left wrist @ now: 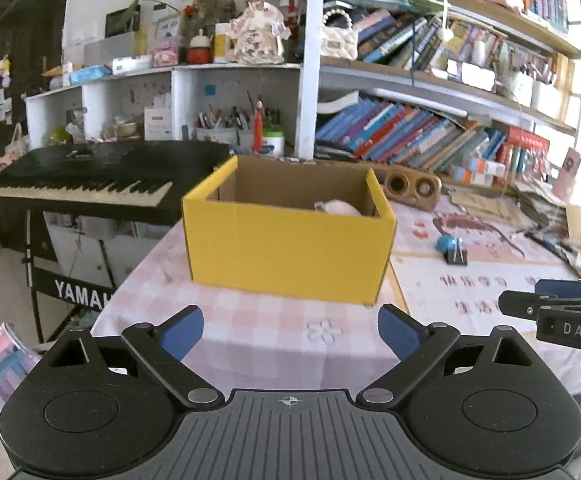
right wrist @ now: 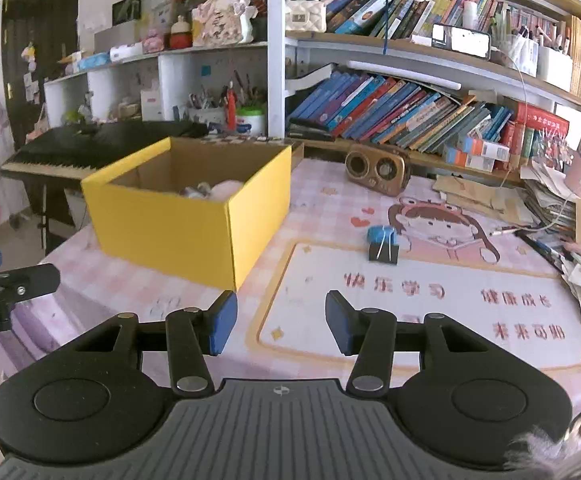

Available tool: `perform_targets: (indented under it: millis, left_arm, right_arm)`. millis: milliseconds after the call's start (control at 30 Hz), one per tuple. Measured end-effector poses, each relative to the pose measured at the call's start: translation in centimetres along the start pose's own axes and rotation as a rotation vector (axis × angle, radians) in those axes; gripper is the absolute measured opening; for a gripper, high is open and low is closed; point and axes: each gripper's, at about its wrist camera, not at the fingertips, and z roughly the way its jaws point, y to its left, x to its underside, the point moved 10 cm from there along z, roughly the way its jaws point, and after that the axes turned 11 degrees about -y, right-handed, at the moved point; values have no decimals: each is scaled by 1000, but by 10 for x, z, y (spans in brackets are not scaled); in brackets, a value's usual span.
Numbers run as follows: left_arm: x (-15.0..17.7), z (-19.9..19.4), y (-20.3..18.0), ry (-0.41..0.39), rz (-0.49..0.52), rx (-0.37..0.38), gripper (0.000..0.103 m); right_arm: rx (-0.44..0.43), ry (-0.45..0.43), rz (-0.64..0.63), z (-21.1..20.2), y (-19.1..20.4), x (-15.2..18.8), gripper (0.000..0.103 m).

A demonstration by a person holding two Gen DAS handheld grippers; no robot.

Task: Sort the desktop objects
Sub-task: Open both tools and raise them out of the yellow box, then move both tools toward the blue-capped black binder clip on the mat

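A yellow cardboard box (left wrist: 286,248) stands open on the pink checked tablecloth; it also shows in the right wrist view (right wrist: 178,232). A pink soft item (left wrist: 340,207) lies inside it (right wrist: 226,190). A small blue object (right wrist: 380,235) and a black binder clip (right wrist: 384,252) sit on the mat, right of the box; they also show in the left wrist view (left wrist: 452,250). My left gripper (left wrist: 290,330) is open and empty, short of the box. My right gripper (right wrist: 280,322) is open and empty above the mat, short of the clip.
A brown retro speaker (right wrist: 376,168) stands behind the mat. Stacked papers and cables (right wrist: 550,204) crowd the table's right side. A black keyboard (left wrist: 86,180) stands left of the table. Bookshelves (right wrist: 410,112) line the back.
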Motion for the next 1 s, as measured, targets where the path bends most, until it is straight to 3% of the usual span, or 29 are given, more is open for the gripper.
perform_targets:
  millis: [533, 1000]
  left_arm:
    - [32, -17, -38, 81, 52, 76, 96]
    - [45, -13, -67, 131, 50, 138, 96]
  right_arm:
    - [-5, 85, 18, -36, 8, 46, 54]
    - [47, 122, 29, -51, -12, 60, 59]
